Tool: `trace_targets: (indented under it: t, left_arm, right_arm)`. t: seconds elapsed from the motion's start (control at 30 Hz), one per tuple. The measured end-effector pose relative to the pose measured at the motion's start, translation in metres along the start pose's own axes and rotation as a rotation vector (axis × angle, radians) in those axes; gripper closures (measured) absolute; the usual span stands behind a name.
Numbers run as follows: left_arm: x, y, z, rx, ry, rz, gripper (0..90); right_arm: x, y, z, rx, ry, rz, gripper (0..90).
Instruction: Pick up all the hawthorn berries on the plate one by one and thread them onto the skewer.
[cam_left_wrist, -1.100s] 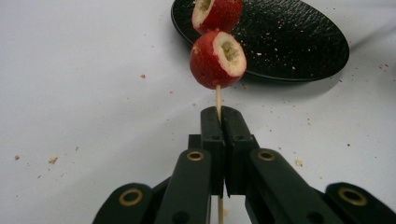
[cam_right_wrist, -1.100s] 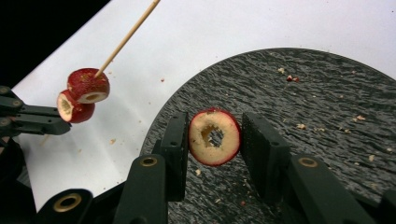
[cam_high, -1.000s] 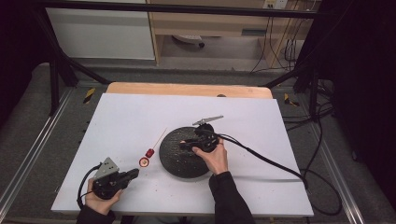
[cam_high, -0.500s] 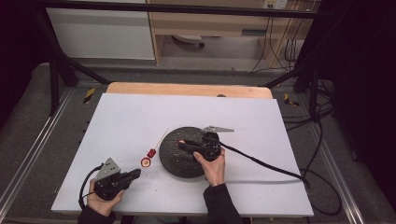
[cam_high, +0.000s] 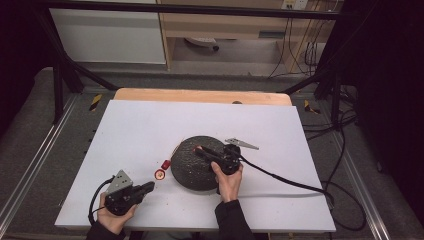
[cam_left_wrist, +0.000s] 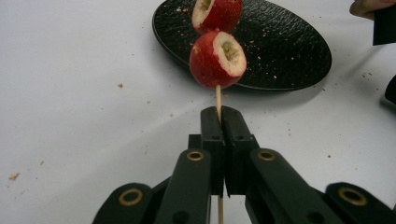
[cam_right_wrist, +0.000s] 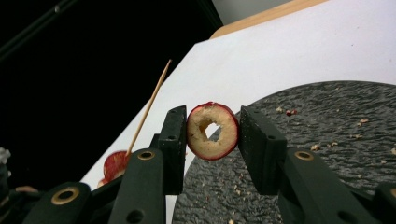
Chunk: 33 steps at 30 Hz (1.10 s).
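Right gripper view: a cored red fruit piece (cam_right_wrist: 213, 131), hollow through its middle, sits squeezed between the two pads of the right claw (cam_right_wrist: 212, 140), lifted clear above the black plate (cam_right_wrist: 336, 154). Its bored hole faces the camera. Beyond it, at the left of that view, the thin wooden skewer (cam_right_wrist: 149, 105) slants up with red fruit low on it.

In the left gripper view the left claw (cam_left_wrist: 219, 135) is clamped tight on that skewer's (cam_left_wrist: 218, 98) shaft, and two threaded fruits (cam_left_wrist: 218, 59) already sit on it beyond the pads, one behind the other, with the plate (cam_left_wrist: 289, 51) lying farther off.

From the high view, the left claw (cam_high: 148, 187) rests near the table's (cam_high: 150, 125) near-left corner, its skewer pointing toward the plate (cam_high: 187, 165), which lies about the middle of the table, a little toward the near edge. The right claw (cam_high: 200, 149) is over the plate's far part.

The step in hand looks like carrying a third piece to the stick. The next move, as I judge it, calls for bringing the fruit's hole in line with the skewer's free tip, beyond the two fruits, then pushing it on squarely while the left claw keeps the stick steady. A skewed approach could split the thin ring or bend the stick.
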<state>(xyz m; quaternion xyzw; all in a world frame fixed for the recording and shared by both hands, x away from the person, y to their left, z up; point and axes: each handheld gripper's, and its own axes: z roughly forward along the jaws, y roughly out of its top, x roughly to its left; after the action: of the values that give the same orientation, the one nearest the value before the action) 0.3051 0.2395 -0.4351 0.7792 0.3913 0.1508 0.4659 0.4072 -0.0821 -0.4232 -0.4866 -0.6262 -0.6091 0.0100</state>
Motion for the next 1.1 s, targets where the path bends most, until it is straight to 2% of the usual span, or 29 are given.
trace_targets:
  t: [0.57, 0.87, 1.1]
  left_arm:
    - [-0.013, 0.002, 0.007, -0.003, -0.025, 0.007, 88.2]
    - [-0.019, 0.002, 0.012, -0.002, -0.040, 0.001, 88.1]
    - [-0.024, 0.003, 0.015, -0.007, -0.041, -0.003, 88.2]
  right_arm:
    - [0.000, 0.016, -0.003, -0.157, 0.012, 0.059, 63.3]
    - [-0.002, 0.020, -0.001, -0.208, 0.010, 0.083, 63.3]
    - [-0.002, 0.020, 0.000, -0.242, 0.029, 0.108, 63.4]
